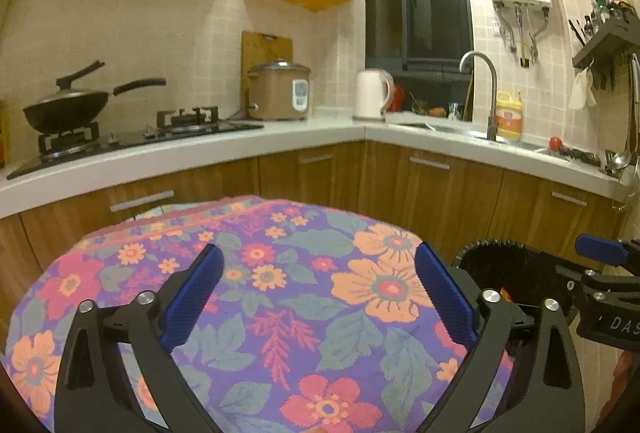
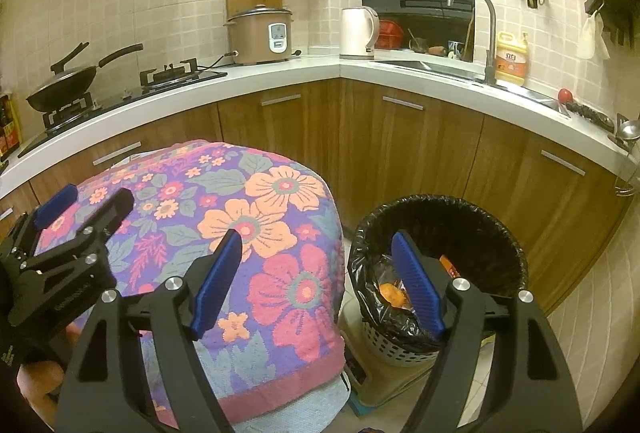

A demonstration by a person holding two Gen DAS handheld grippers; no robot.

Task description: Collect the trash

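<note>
Nearest the cameras, the left gripper (image 1: 316,281) is hovering over the flowered cloth (image 1: 280,293) with its jaws spread wide and nothing between them, and beside it the right gripper (image 2: 316,273) is hanging just as wide apart and just as empty, one finger over the cloth's edge and the other over the bin (image 2: 440,257). The cloth is draping a rounded table and hanging down its side next to the bin, and no scrap is showing anywhere on the part of it in view, which suggests the pickup surface is already cleared. The bin is standing on the floor just beside the table, on the right gripper's side, likely put there so a drop needs only a short swing off the cloth. It is lined with a black bag (image 2: 372,253) folded over the rim, and the trash (image 2: 394,293), orange wrappers and packets, is lying at the bottom inside the liner. Both grippers being empty and parted, the job is probably at or near its end. Beyond the bin, wooden cupboards are running under the white worktop (image 2: 400,73), which is carrying a kettle (image 2: 358,31) and a rice cooker (image 2: 260,33).
</note>
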